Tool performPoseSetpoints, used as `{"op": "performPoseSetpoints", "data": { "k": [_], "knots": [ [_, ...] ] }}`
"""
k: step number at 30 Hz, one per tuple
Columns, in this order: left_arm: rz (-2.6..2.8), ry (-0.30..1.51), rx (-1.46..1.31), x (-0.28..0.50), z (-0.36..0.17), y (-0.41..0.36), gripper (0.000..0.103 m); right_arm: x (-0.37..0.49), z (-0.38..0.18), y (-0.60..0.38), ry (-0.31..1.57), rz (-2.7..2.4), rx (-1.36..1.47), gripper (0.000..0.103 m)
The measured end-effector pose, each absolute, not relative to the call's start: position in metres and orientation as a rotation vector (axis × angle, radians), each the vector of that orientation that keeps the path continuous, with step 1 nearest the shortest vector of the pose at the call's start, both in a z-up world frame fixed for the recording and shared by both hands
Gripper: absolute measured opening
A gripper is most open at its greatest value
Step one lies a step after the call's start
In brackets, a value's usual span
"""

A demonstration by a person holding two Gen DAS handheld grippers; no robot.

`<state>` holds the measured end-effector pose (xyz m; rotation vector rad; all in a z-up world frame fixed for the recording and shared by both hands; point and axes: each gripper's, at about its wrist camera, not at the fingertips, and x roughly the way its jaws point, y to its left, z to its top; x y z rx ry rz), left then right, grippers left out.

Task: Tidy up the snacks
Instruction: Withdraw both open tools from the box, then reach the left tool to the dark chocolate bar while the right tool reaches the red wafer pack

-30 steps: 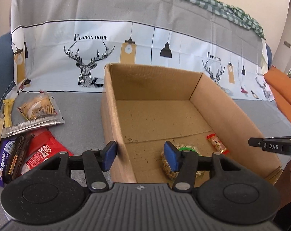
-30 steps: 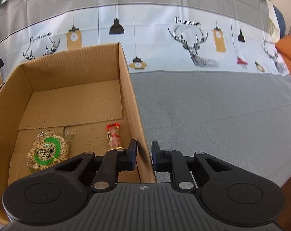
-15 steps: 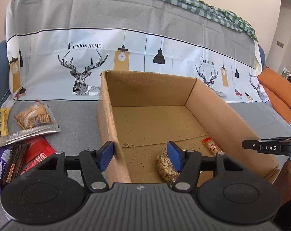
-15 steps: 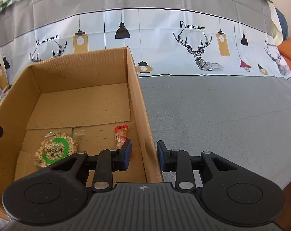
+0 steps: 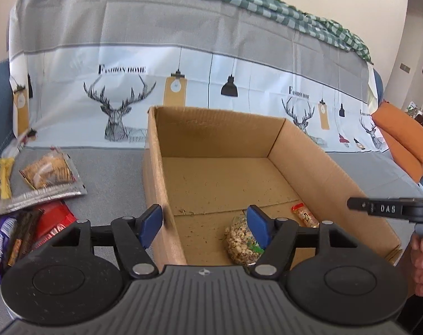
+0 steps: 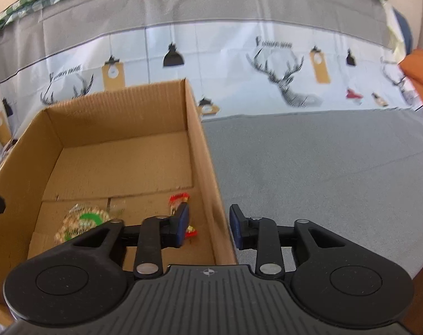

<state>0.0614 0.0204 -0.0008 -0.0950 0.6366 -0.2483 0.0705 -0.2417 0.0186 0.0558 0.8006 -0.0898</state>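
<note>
An open cardboard box point(image 5: 317, 167) sits on a grey couch. Inside it, near the front wall, lie a round puffed-grain cake point(image 5: 240, 241) and a small red packet point(image 5: 303, 215). The left claw point(image 5: 204, 224) straddles the box's left wall, jaws spread and just widening, touching nothing. The right claw point(image 6: 208, 227) straddles the right wall, also opening, empty. Left of the box, more snacks point(image 5: 46, 173) lie on the couch.

- "FASHION HOME" printed on white deer-and-lamp patterned cloth point(image 5: 122, 69), twice in left wrist view.
- "DAS" on black bar of right gripper point(image 5: 390, 209).
</note>
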Motion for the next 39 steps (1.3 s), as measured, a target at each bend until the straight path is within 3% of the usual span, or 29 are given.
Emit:
{"op": "performPoseSetpoints", "data": {
  "k": [2, 11, 13, 18, 30, 39],
  "knots": [
    [-0.252, 0.616, -0.081, 0.055, 0.003, 0.021, 0.072, 0.067, 0.026, -0.237, 0.751, -0.124, 0.035, 0.047],
    [-0.372, 0.558, -0.113, 0.028, 0.029, 0.060, 0.070, 0.038, 0.059, -0.200, 0.523, -0.060, 0.094, 0.047],
    [-0.392, 0.587, -0.112, 0.030, 0.031, 0.078, 0.064, 0.030, 0.062, -0.185, 0.489, 0.009, 0.121, 0.047],
    [-0.319, 0.653, -0.205, 0.039, 0.020, 0.136, 0.028, 0.019, 0.065, -0.131, 0.452, 0.172, 0.109, 0.047],
    [-0.053, 0.760, -0.336, 0.051, 0.002, 0.210, 0.027, 0.017, 0.056, -0.019, 0.523, 0.433, 0.130, 0.047],
    [0.123, 0.755, -0.431, 0.051, -0.001, 0.249, 0.027, 0.039, 0.012, 0.052, 0.714, 0.482, 0.149, 0.038]
  ]
}}
